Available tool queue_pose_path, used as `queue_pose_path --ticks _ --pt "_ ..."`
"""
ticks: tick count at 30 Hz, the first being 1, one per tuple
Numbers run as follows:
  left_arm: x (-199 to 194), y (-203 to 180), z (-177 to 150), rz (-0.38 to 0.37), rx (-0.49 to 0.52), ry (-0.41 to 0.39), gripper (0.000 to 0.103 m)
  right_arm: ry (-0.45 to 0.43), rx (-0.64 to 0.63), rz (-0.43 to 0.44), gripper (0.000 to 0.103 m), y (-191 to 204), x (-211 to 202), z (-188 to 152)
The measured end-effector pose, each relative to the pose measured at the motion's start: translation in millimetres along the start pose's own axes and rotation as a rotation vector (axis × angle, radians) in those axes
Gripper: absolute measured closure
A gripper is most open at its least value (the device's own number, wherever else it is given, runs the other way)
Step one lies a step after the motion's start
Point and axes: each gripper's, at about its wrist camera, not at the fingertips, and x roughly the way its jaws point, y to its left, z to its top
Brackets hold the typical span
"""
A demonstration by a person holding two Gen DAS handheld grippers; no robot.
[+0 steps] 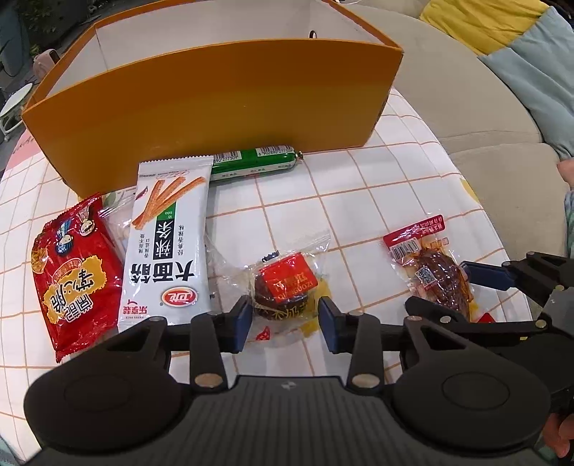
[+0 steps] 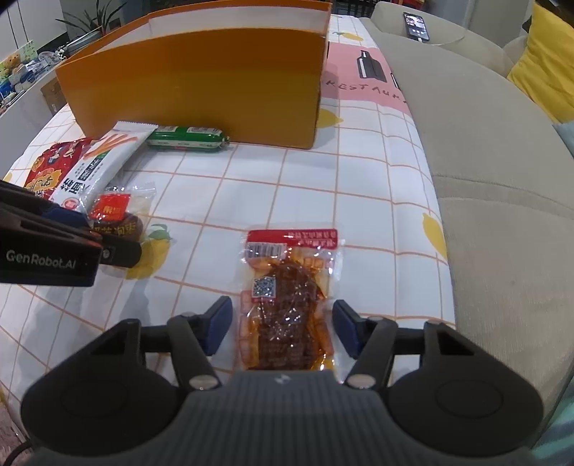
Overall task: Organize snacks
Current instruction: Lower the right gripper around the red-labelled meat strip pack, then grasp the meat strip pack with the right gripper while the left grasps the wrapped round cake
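Crinkly clear plastic wraps the dark round cake (image 1: 283, 290) with its red label, lying well in front of the orange box (image 1: 215, 118). The left gripper (image 1: 283, 319) straddles it, jaws spread wide, gripping nothing. It looks light and soft, the wrapper slippery, so pinch across the cake's body rather than the loose film. Right of it, equally far from the box, the spicy meat packet (image 2: 287, 297) sits between the gaping fingers of the right gripper (image 2: 281, 328); oily, limp, best taken mid-body. Nearer the box lie the white spicy-strip bag (image 1: 166, 243), red snack bag (image 1: 77, 272) and green sausage (image 1: 251, 163). Only the right view shows a phone (image 2: 416, 25) on the sofa; only the left shows the box's white interior.
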Motion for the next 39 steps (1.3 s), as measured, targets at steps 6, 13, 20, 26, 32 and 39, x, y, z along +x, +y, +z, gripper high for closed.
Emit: queue_pose_path --ticks 6,13,20,26,32,39 --pt "-11 -1 -2 -0.009 0.000 -0.026 0.059 -0.002 -0.020 -0.002 0.053 6 -3 -2" --pt "-33 3 -3 -0.019 -0.020 -0.064 0.060 -0.009 0.004 0.000 0.056 6 -12 -1" --pt "-61 8 -2 0.001 -0.014 -0.091 0.060 -0.026 0.025 0.011 0.056 11 -37 4" --pt "-83 22 -3 0.019 -0.069 -0.078 0.059 -0.078 0.023 0.021 0.055 19 -71 19" --pt "-114 37 0 0.041 -0.100 -0.141 0.059 -0.156 -0.011 0.020 0.055 26 -107 43" --pt "-149 51 25 0.064 -0.079 -0.248 0.059 -0.264 -0.083 0.024 0.055 31 -139 86"
